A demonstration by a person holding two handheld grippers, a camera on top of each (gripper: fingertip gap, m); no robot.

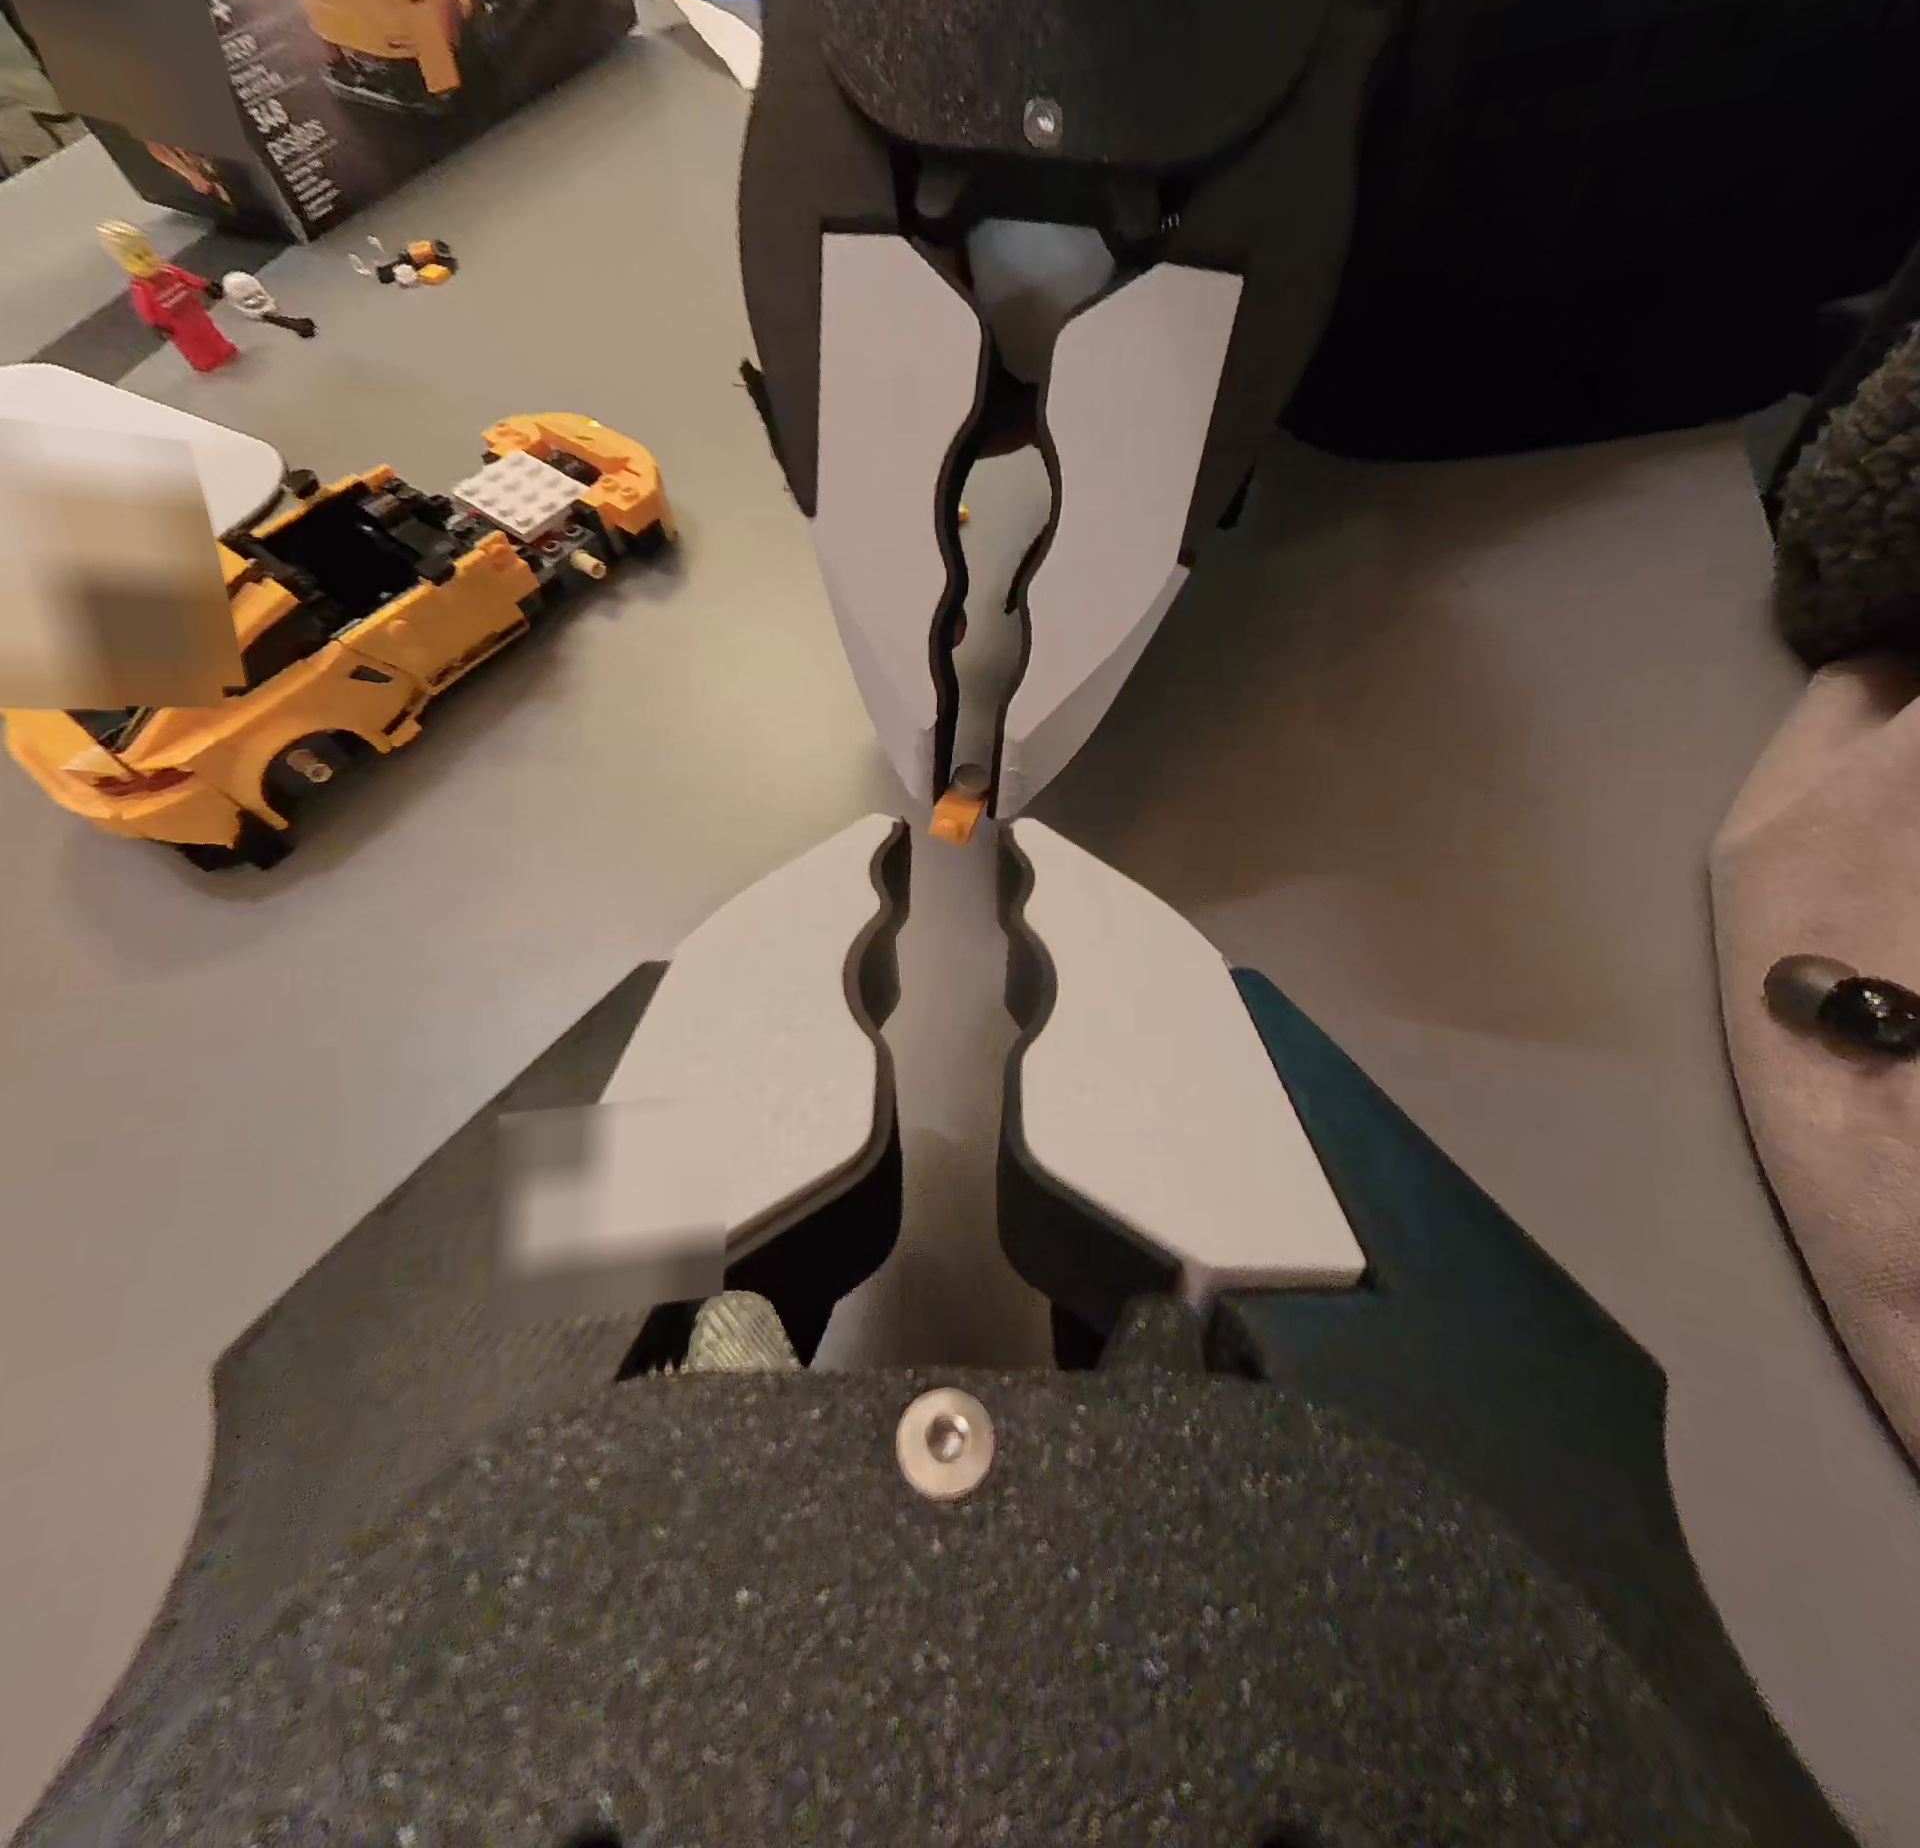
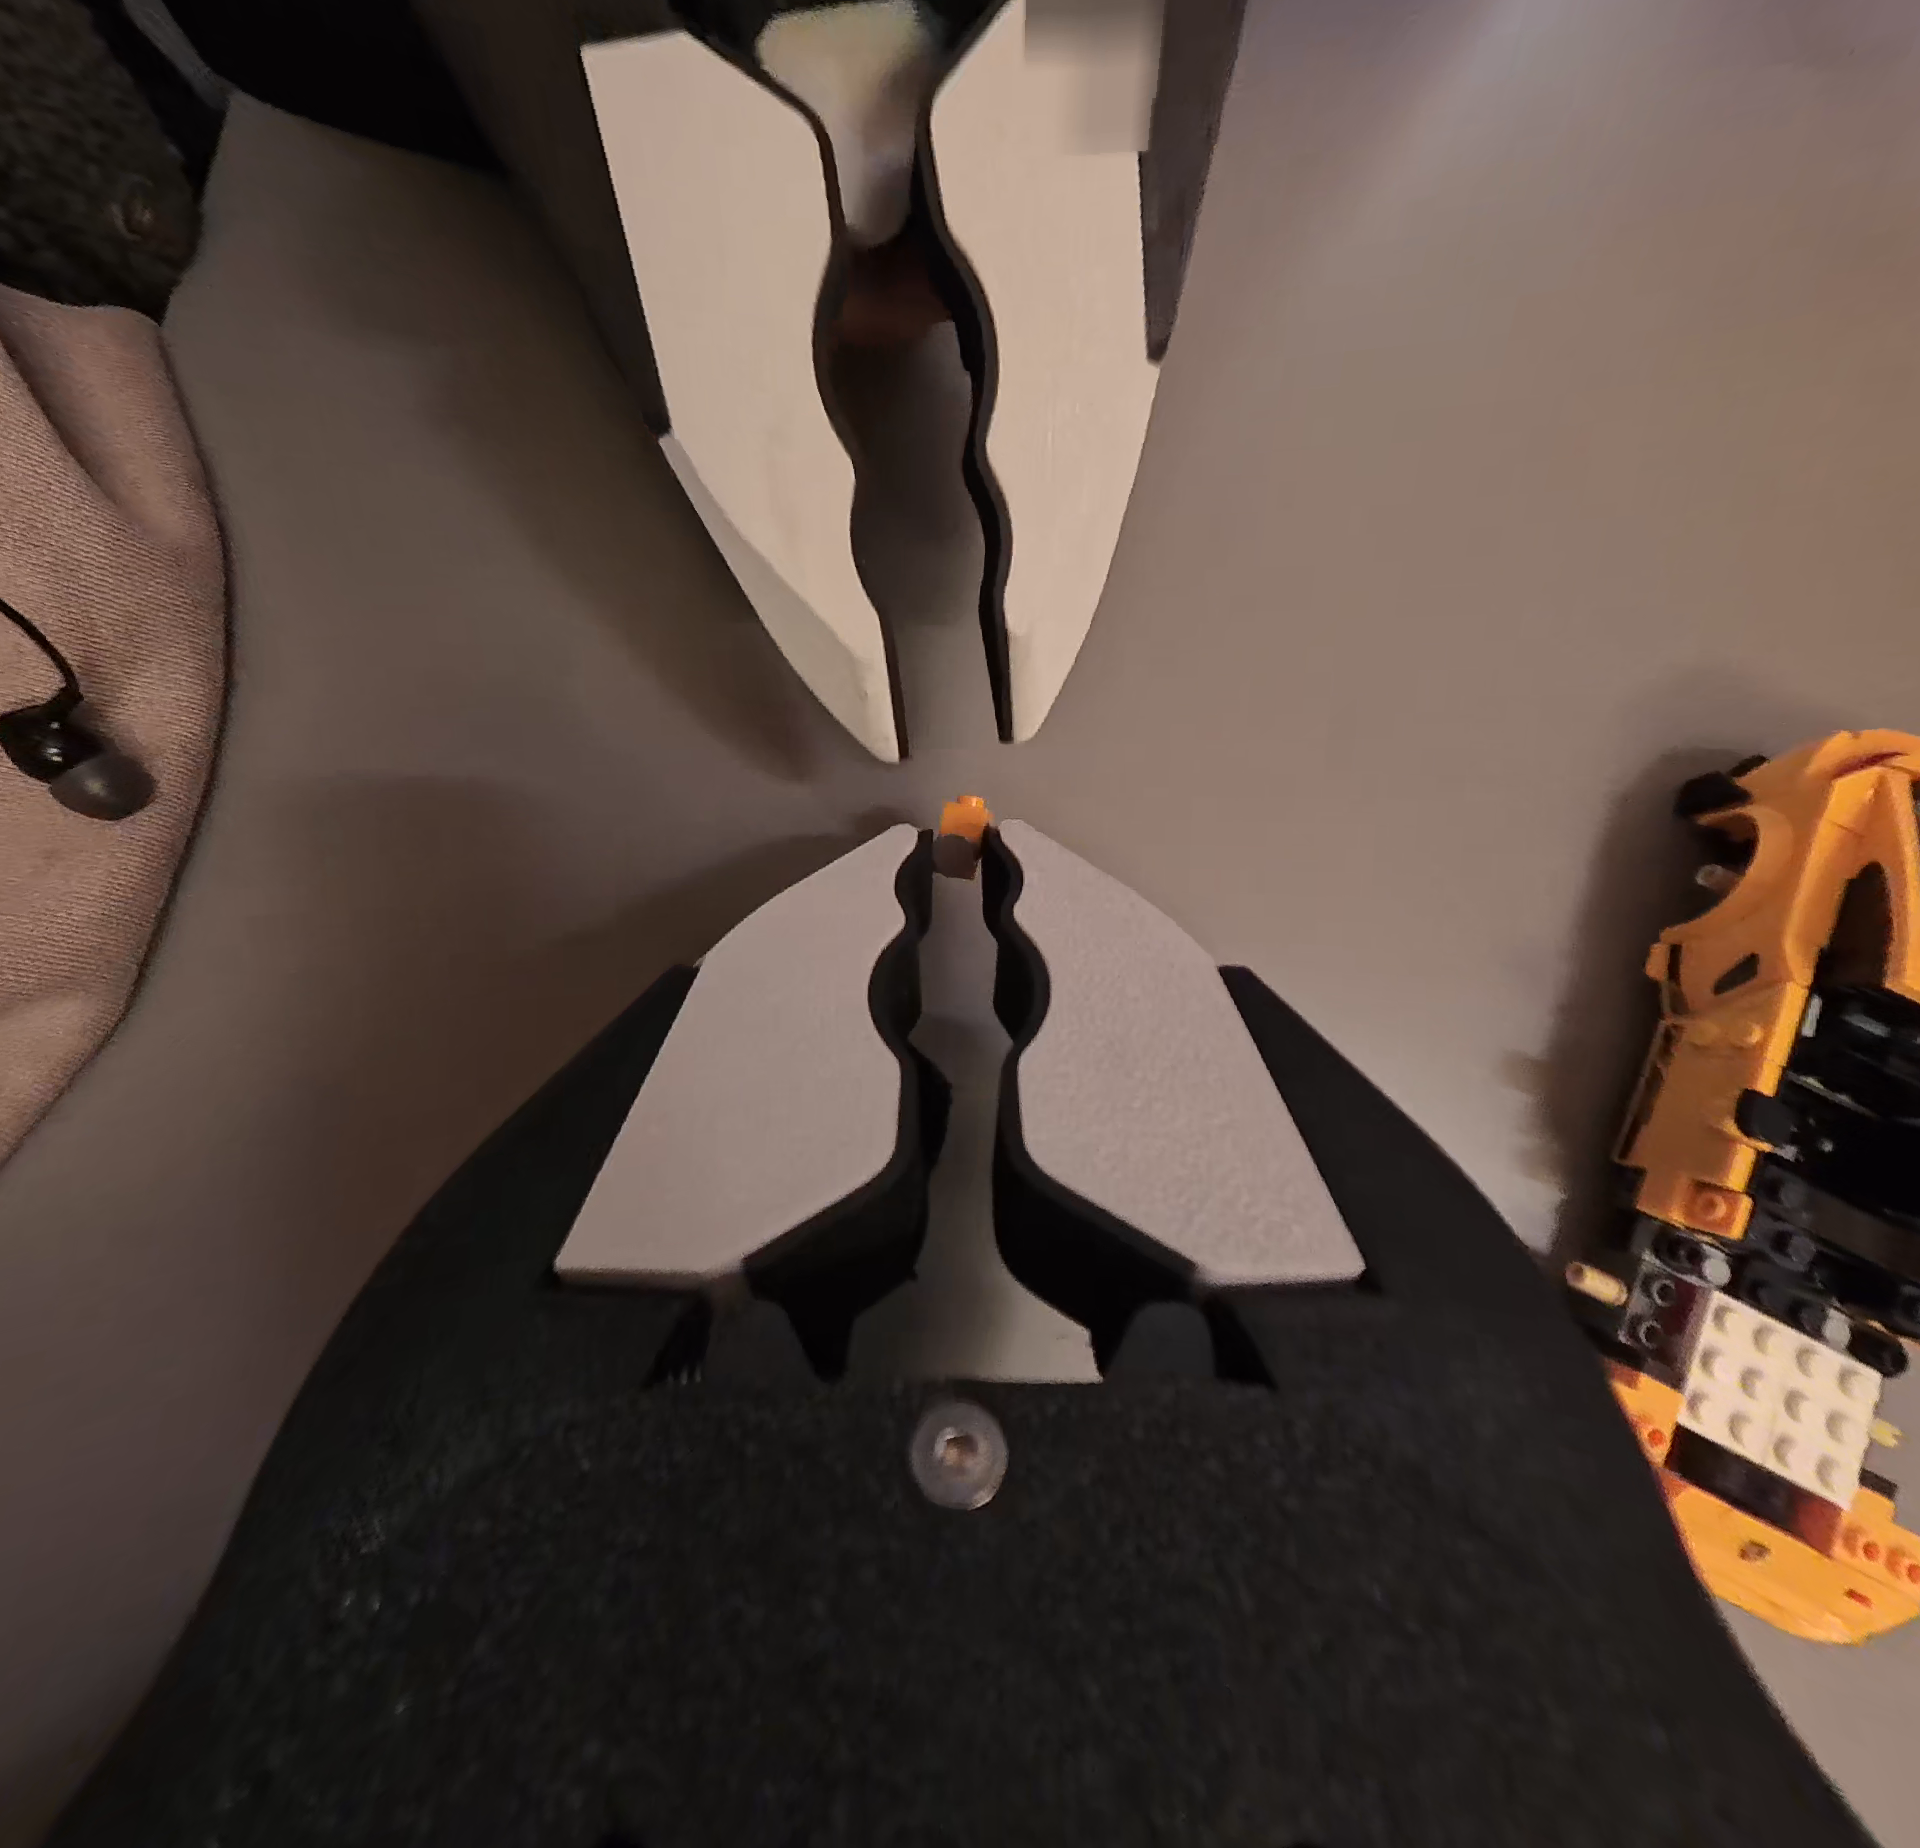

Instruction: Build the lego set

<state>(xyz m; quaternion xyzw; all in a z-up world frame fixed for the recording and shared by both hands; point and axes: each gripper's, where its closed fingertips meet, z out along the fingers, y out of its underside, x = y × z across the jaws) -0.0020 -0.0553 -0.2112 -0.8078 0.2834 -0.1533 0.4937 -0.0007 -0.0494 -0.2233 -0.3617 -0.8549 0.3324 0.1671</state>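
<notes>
The left gripper [image 1: 951,832], jaws slightly apart, meets the right gripper [image 2: 951,842] tip to tip — the right clamped on a small orange brick [image 2: 961,819] — yellow car [image 1: 343,624] off left.

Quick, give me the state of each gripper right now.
Left gripper: open, holding nothing, tips facing the right gripper's.
Right gripper: shut on the small orange lego piece, pinched at the fingertips.

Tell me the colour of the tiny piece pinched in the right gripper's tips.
The tiny piece is orange with a dark grey part attached, clearest in the left wrist view.
</notes>
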